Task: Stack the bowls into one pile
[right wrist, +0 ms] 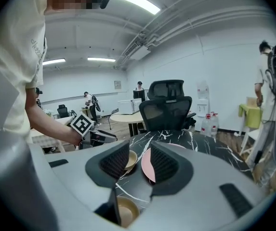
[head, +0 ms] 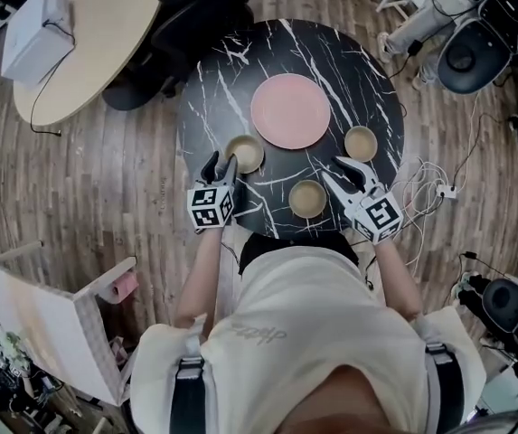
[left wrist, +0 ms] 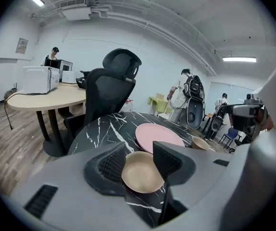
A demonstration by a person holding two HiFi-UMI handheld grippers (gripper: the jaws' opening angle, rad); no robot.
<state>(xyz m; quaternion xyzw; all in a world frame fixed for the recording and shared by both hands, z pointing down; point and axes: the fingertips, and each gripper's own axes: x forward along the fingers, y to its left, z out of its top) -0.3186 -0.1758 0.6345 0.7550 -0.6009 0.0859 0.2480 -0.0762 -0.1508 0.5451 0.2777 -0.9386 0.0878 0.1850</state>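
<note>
Three tan bowls sit on the round black marble table [head: 213, 89] around a pink plate [head: 290, 111]: a left bowl [head: 244, 154], a near bowl [head: 307, 199] and a right bowl [head: 361, 143]. My left gripper [head: 221, 164] is open just beside the left bowl. In the left gripper view that bowl [left wrist: 142, 172] lies in the gap of the left gripper [left wrist: 140, 160], with no pad seen pressing on it. My right gripper [head: 331, 168] hangs open and empty between the near and right bowls. In the right gripper view the right gripper [right wrist: 139, 161] frames the left bowl [right wrist: 129, 160], and the near bowl [right wrist: 125, 213] lies below it.
A black office chair [head: 195, 7] stands at the table's far side, next to a beige round table [head: 96, 43] that carries a white box [head: 37, 30]. Cables and a power strip [head: 441, 191] lie on the wooden floor at the right. People stand far off [left wrist: 183, 93].
</note>
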